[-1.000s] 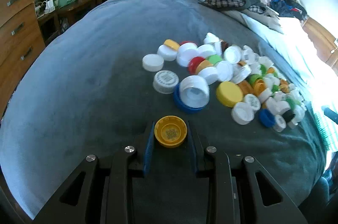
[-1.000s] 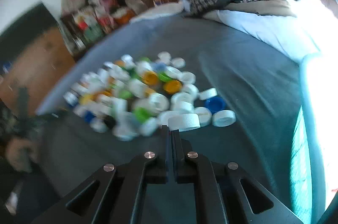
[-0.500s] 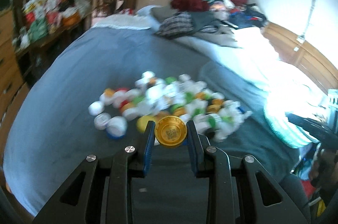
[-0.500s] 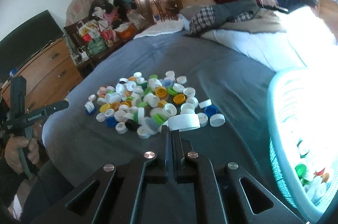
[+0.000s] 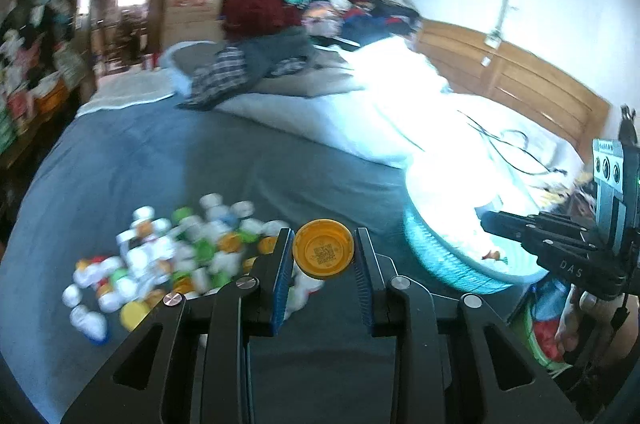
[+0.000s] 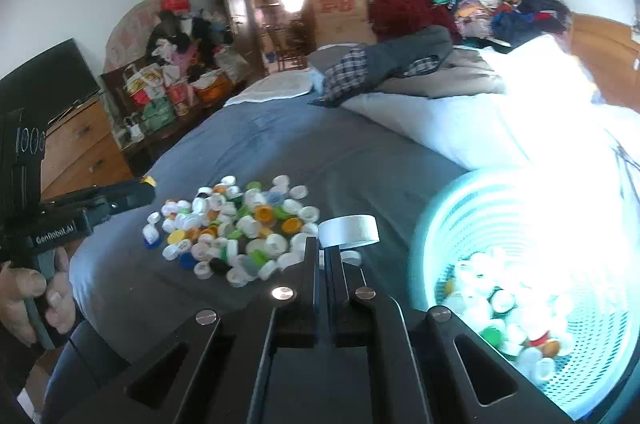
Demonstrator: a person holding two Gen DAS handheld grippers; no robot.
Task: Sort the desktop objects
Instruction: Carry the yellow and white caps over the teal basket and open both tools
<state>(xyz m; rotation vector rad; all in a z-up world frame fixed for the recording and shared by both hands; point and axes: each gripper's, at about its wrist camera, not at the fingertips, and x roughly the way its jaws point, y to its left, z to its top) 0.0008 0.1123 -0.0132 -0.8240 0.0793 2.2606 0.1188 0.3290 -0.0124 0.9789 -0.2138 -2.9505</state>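
Left tongs (image 5: 323,256) grip a yellow cap (image 5: 323,248) by its sides, open face toward the camera, raised above the grey bed cover (image 5: 160,159). Right tongs (image 6: 324,244) are closed on the rim of a white ribbed cap (image 6: 349,231), held above the bed. The heap of mixed caps (image 6: 236,224) lies on the cover to the left; a turquoise mesh basket (image 6: 452,220), partly filled with caps, stands near right.

The left tool (image 5: 323,252) fills the lower centre of its view, blue-padded jaws clamped on a yellow cap (image 5: 323,248). The right tool (image 6: 323,248), lower centre, has its jaws pinched together on the rim of a white cap (image 6: 349,230). A bare hand (image 6: 38,298) grips the left handle at lower left.
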